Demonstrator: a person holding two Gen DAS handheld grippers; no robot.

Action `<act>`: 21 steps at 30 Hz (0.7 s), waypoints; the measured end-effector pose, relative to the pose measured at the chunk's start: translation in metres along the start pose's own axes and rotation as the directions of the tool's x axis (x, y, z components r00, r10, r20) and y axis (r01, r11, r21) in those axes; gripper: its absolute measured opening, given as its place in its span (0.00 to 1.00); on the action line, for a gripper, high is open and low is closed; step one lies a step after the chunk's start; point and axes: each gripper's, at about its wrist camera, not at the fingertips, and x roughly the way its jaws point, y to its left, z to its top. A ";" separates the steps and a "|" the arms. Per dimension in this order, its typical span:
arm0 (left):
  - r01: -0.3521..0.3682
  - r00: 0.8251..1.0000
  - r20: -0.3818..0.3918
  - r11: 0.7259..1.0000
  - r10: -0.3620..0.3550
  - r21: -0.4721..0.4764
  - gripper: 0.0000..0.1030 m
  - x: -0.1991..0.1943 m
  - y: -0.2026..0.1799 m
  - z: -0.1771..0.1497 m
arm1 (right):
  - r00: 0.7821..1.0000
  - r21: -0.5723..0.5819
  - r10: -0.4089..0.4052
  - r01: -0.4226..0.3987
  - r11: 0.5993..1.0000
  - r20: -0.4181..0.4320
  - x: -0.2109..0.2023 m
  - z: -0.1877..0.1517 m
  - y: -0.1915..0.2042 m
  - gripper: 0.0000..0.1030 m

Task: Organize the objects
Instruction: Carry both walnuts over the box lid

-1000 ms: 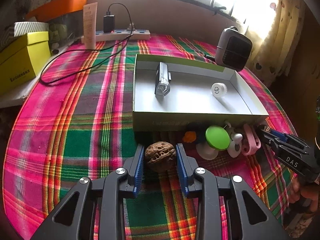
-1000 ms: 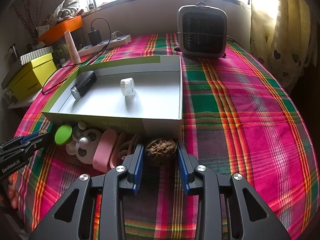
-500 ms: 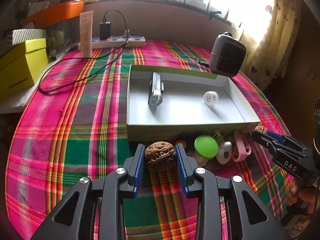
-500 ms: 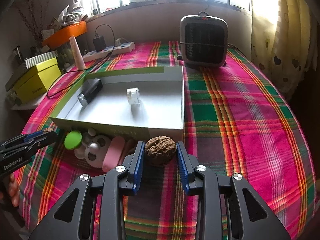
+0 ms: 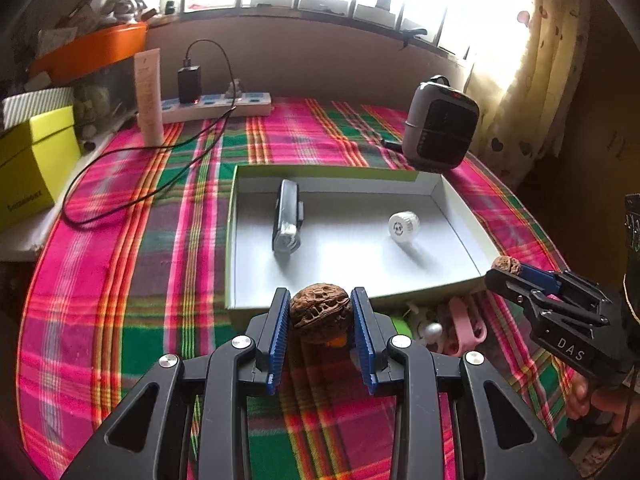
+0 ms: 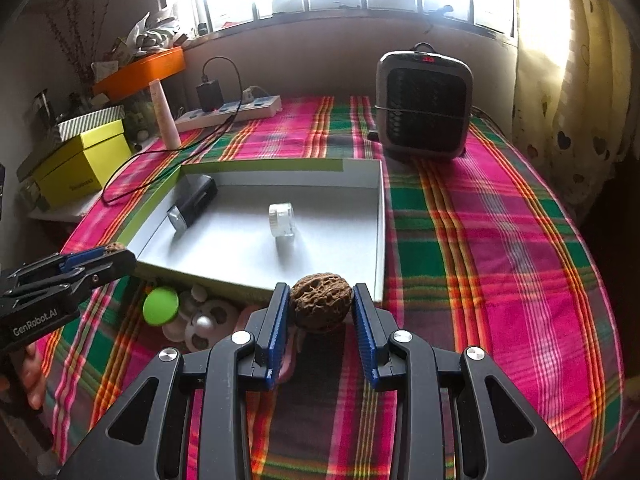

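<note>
My left gripper is shut on a brown walnut, held just above the near rim of the shallow white box. My right gripper is shut on a second walnut over the box's near right corner. Inside the box lie a dark grey flat device and a small white cap. Each gripper also shows in the other's view, the right gripper beside the box's right end and the left gripper at its left end.
In front of the box lie a green-topped item, a white panda-like toy and a pink piece. A grey fan heater stands behind the box. A power strip with a black cable, a tube and a yellow box sit at the left.
Both grippers rose with their walnuts and came nearer the box's front rim; the clutter in front of the box is now partly hidden behind them.
</note>
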 end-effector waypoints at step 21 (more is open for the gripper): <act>0.020 1.000 -0.019 0.999 -0.019 0.028 0.28 0.050 -0.010 0.050 | 1.000 -0.045 0.014 -0.015 0.999 -0.027 0.044 0.043 -0.003 0.32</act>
